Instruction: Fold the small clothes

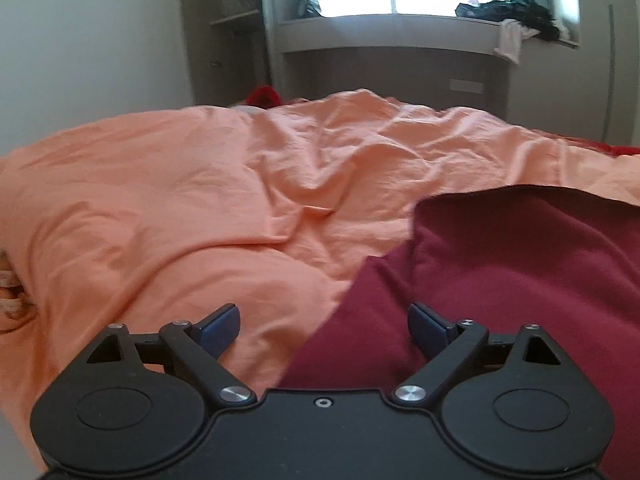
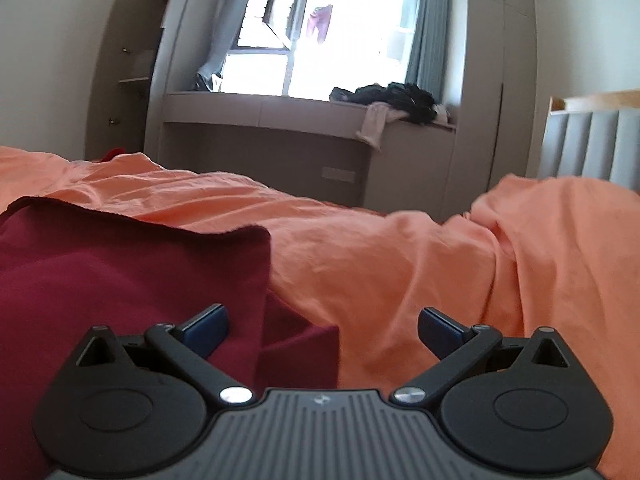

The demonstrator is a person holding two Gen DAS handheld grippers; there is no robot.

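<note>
A dark red garment (image 1: 500,264) lies on the orange bedsheet (image 1: 160,200), at the right of the left wrist view. My left gripper (image 1: 323,326) is open just above the garment's left edge, with nothing between its blue pads. In the right wrist view the same garment (image 2: 120,272) lies at the left, with a folded corner near the middle. My right gripper (image 2: 323,330) is open over the garment's right edge, holding nothing. The orange sheet (image 2: 440,260) fills the rest of that view.
The sheet is wrinkled, with a raised bunch (image 2: 560,216) at the right. A grey window bench (image 2: 300,128) beyond the bed holds a pile of dark clothes (image 2: 400,98). A grey padded headboard (image 2: 592,144) stands far right. Open shelves (image 1: 236,20) stand at the back left.
</note>
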